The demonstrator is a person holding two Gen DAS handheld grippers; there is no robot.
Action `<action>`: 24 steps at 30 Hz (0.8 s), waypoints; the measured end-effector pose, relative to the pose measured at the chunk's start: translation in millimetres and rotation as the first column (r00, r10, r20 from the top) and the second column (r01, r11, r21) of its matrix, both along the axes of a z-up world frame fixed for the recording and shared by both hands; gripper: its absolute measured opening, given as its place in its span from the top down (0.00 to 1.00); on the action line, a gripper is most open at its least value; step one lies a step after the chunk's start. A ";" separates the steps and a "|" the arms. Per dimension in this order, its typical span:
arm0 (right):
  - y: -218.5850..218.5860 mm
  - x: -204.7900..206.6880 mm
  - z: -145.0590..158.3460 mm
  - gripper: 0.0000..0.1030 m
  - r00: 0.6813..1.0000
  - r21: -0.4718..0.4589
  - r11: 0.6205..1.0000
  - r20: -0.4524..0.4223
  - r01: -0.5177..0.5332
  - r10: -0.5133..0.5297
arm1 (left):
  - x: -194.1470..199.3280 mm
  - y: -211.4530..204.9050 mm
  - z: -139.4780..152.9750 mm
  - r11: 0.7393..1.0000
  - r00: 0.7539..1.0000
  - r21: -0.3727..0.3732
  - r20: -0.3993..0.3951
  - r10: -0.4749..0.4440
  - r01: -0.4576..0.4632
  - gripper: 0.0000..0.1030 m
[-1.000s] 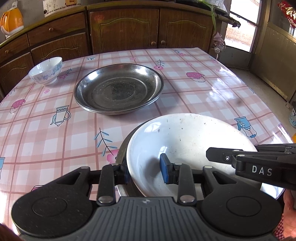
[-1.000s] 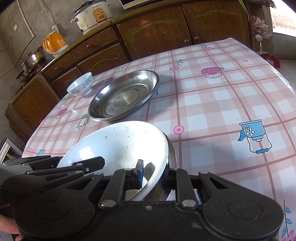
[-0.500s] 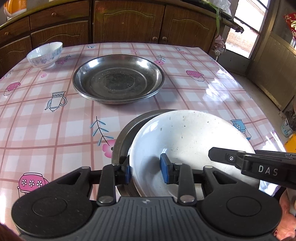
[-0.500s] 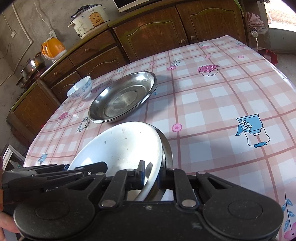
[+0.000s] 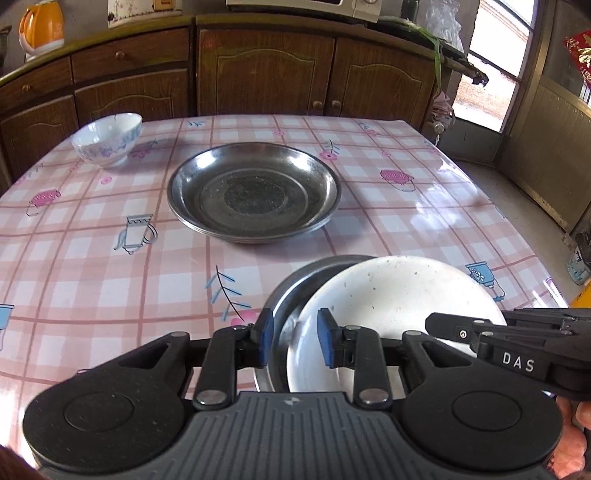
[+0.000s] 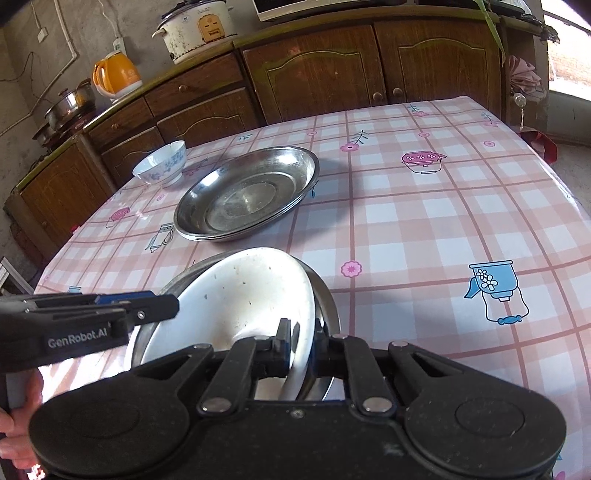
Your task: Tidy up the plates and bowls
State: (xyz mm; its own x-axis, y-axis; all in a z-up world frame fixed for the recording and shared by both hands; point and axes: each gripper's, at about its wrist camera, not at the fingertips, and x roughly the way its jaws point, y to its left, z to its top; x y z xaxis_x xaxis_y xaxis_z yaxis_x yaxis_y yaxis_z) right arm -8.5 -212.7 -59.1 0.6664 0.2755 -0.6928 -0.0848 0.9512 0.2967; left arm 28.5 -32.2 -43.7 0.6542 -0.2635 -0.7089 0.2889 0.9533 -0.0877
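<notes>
A white plate (image 5: 391,295) lies tilted inside a steel plate (image 5: 295,284) at the table's near edge. My left gripper (image 5: 293,338) straddles both their left rims, pads a little apart from them, open. My right gripper (image 6: 299,345) is shut on the white plate's (image 6: 236,295) right rim, with the steel plate (image 6: 327,295) just beneath. A stack of steel plates (image 5: 253,192) sits mid-table, also in the right wrist view (image 6: 245,194). A white floral bowl (image 5: 107,140) stands at the far left and shows in the right wrist view (image 6: 160,164).
The table has a pink checked oilcloth (image 5: 92,258). Wooden cabinets (image 5: 266,70) run behind it, with an orange kettle (image 6: 114,75) and a rice cooker (image 6: 195,27) on top. The floor drops off to the right (image 5: 517,192).
Both grippers with the plates pulled back and tilted up; the view now shows more cabinets. The left jaws have opened slightly off the rims. The white plate slid right over the steel plate.
</notes>
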 end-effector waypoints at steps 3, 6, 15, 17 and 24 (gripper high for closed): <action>2.2 2.9 -2.1 0.87 1.000 -0.001 1.000 -0.016 -0.005 0.005 | 2.4 3.6 -2.6 1.000 1.000 0.008 -0.011 0.001 -0.001 0.67; 7.4 3.8 -2.7 0.87 1.000 -0.021 0.999 -0.018 -0.024 0.024 | 3.4 5.5 -11.3 1.000 1.000 0.019 -0.032 -0.001 0.001 0.52; 22.4 12.8 -3.7 0.81 0.997 -0.063 0.995 -0.025 -0.073 0.071 | 7.7 3.0 -34.1 0.998 0.996 0.048 -0.087 -0.030 0.035 0.50; 23.8 13.2 -2.7 0.79 0.996 -0.065 0.994 -0.031 -0.084 0.082 | 8.8 4.8 -37.9 0.998 0.995 0.047 -0.096 -0.027 0.032 0.53; 23.5 12.6 6.8 0.57 0.991 -0.043 0.992 -0.080 -0.115 0.112 | 6.9 4.3 -37.4 0.997 0.996 0.062 -0.077 -0.034 0.039 0.53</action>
